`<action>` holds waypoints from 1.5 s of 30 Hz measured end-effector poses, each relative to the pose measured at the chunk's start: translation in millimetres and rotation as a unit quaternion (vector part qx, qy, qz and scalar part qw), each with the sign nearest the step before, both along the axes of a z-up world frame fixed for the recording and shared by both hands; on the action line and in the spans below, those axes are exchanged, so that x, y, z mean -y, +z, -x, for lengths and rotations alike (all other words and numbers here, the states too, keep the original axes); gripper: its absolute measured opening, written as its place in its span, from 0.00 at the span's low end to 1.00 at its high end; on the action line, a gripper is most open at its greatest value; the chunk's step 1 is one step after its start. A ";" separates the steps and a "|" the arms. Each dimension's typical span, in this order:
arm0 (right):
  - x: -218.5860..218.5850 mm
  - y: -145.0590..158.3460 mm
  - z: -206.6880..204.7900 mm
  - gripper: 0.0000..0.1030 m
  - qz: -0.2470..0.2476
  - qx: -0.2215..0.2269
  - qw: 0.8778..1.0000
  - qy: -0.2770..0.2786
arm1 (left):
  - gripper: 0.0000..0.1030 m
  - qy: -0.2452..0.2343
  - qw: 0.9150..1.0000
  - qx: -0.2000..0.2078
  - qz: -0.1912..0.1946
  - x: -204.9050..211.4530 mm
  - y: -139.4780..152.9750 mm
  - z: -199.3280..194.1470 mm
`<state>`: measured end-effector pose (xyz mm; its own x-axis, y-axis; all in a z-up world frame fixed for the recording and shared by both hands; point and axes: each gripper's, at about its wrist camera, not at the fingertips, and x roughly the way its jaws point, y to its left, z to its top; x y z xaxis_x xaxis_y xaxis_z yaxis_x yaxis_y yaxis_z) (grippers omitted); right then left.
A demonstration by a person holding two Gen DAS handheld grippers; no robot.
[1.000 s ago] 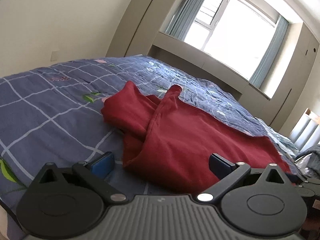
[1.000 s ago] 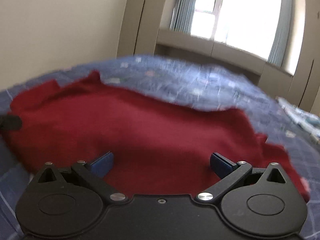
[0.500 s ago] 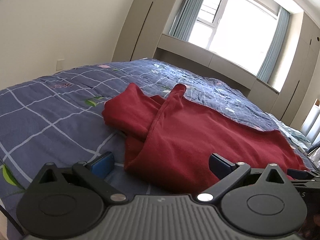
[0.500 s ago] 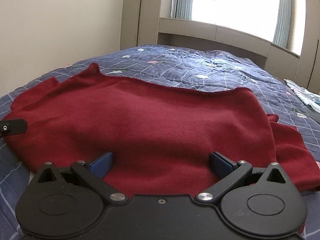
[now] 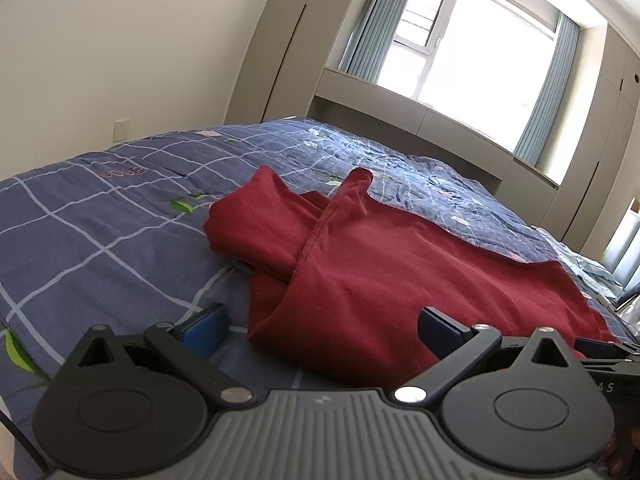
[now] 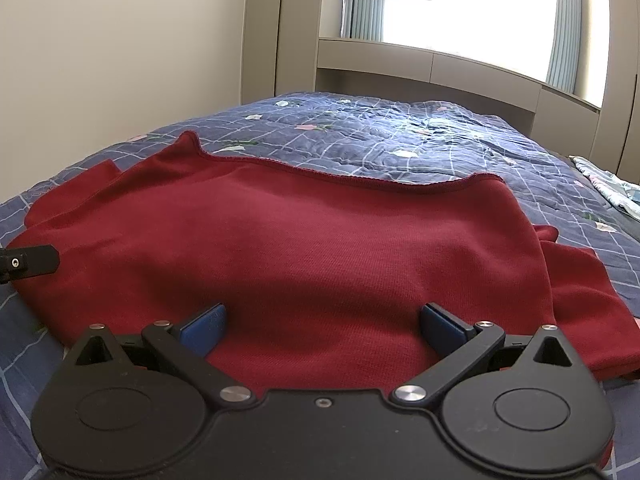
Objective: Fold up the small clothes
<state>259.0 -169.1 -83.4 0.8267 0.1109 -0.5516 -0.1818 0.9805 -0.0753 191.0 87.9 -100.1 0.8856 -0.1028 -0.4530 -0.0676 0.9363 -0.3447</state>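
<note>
Left gripper (image 5: 322, 330): black housing, blue-padded fingers (image 5: 204, 326) spread wide, nothing between them; held low over the near edge of the bed, the left pad above bare quilt, the right pad over the garment's near-left corner. Right gripper (image 6: 322, 326): same build, jaws likewise spread and empty, held low and level, both pads just above the near hem of the cloth; whether they touch it cannot be told. Red garment (image 6: 288, 256): fine-ribbed knit, dark red, lying flat across the near part of the bed, its far edge a stitched hem running left to right. Left wrist view shows the left sleeve (image 5: 256, 220) doubled over in thick rounded folds beside the body; right wrist view shows instead a right-hand layer (image 6: 580, 292) protruding from under the main panel, and a black part of the other tool (image 6: 30, 262) at the cloth's left edge. Quilt (image 5: 80, 236): blue, white grid lines, scattered leaf and flower prints, softly wrinkled. Far: beige cabinets, bright window (image 5: 480, 68), pale blue curtains.
</note>
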 end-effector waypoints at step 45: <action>35.8 12.9 15.6 1.00 -0.114 0.046 0.992 -0.011 | 0.14 -0.002 0.996 -0.068 -0.056 47.0 86.1 -67.3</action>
